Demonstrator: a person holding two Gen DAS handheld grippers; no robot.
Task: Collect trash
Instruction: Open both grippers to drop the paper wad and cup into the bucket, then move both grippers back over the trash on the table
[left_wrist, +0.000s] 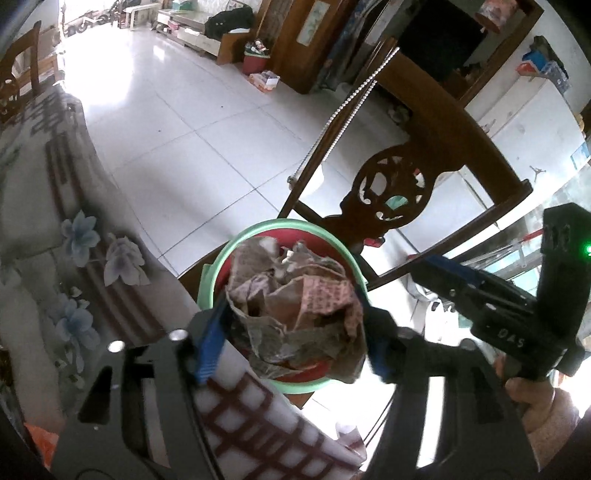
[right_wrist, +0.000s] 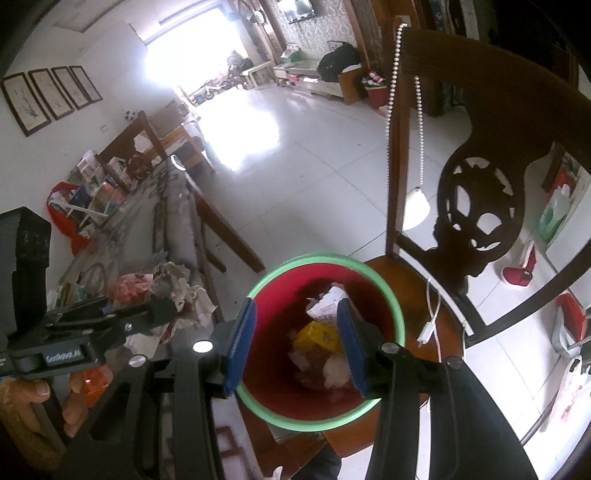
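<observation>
A: Left wrist view, bottom centre: the left gripper (left_wrist: 291, 332) has a wad of crumpled newspaper (left_wrist: 295, 314) between its blue pads. The wad sits over the mouth of the red bin (left_wrist: 266, 236) with the green rim; I cannot tell whether the pads press on it.

B: At the right edge the right gripper (left_wrist: 436, 266) reaches in, a hand (left_wrist: 532, 387) behind it.

A: Right wrist view, lower centre: the right gripper (right_wrist: 295, 343) is released, nothing between its pads, over the same red bin (right_wrist: 373, 280). Inside lie a yellow wrapper (right_wrist: 317, 336) and white scraps.

B: The bin stands on a wooden chair (right_wrist: 480, 206). At left, more crumpled paper (right_wrist: 173, 291) lies on the table (right_wrist: 177, 221), with the white tiled floor (right_wrist: 314, 166) beyond.
</observation>
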